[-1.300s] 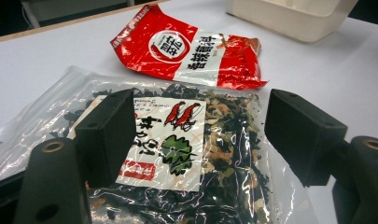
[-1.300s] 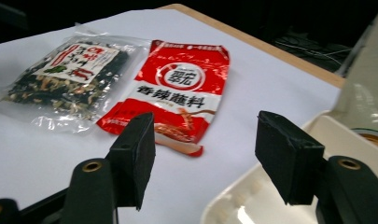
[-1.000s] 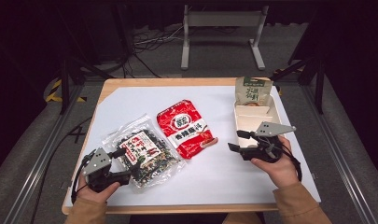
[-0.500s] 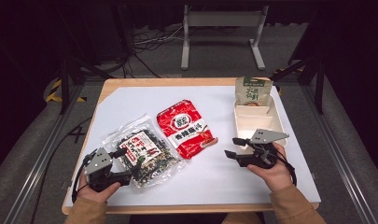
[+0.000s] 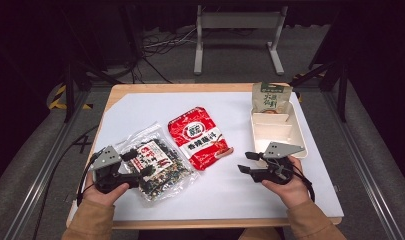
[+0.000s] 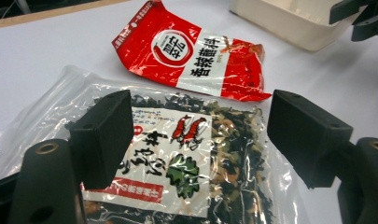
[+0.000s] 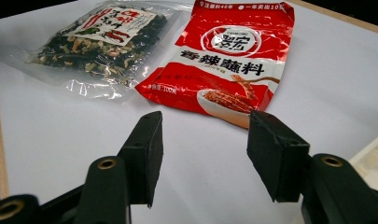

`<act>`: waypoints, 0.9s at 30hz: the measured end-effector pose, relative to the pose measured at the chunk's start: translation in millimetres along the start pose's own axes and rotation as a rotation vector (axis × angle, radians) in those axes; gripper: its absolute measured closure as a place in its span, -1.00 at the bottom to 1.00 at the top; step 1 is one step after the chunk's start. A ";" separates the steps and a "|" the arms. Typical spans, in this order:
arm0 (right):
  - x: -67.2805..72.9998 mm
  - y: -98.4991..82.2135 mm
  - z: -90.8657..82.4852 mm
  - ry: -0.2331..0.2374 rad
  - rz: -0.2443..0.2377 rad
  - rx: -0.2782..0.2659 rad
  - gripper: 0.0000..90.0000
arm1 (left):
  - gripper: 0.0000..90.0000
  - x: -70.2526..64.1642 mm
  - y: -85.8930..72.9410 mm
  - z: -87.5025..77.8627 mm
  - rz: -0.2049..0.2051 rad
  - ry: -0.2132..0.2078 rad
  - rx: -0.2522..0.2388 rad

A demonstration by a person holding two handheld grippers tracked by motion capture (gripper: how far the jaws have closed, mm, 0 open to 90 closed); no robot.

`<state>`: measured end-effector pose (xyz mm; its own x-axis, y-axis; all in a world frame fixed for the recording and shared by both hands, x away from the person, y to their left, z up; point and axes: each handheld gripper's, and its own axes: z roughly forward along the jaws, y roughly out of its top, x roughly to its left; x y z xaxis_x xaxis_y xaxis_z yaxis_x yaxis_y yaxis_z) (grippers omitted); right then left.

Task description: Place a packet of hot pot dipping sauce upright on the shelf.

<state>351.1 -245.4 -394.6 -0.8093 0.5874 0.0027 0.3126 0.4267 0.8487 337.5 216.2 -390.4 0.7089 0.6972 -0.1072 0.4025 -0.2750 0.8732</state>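
Approach stage. The left gripper (image 5: 135,164) hangs spread over the clear seaweed packet (image 5: 157,162) at the table's near left, pads not pressing. The right gripper (image 5: 248,162), jaws just narrowing on nothing, faces the red sauce packet (image 5: 199,137) at mid-table. Next: advance and pinch its near edge.

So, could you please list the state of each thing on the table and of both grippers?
Clear seaweed bag: sealed, flat, between the jaws.
Red seasoning packet: sealed, flat, untouched.
Green pouch: upright in the tray's far end.
White tray: near compartments empty.
Left gripper: open over the bag.
Right gripper: open, empty, jaws just closing.
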 end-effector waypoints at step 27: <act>7.9 -14.0 3.8 0.016 0.002 0.048 0.24 | -0.34 36.9 64.0 53.2 -0.036 -0.019 0.052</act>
<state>342.3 -244.2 -408.5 -0.8162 0.5776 0.0128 0.3374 0.4585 0.8222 420.2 189.2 -363.8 0.7037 0.6951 -0.1475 0.4573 -0.2841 0.8427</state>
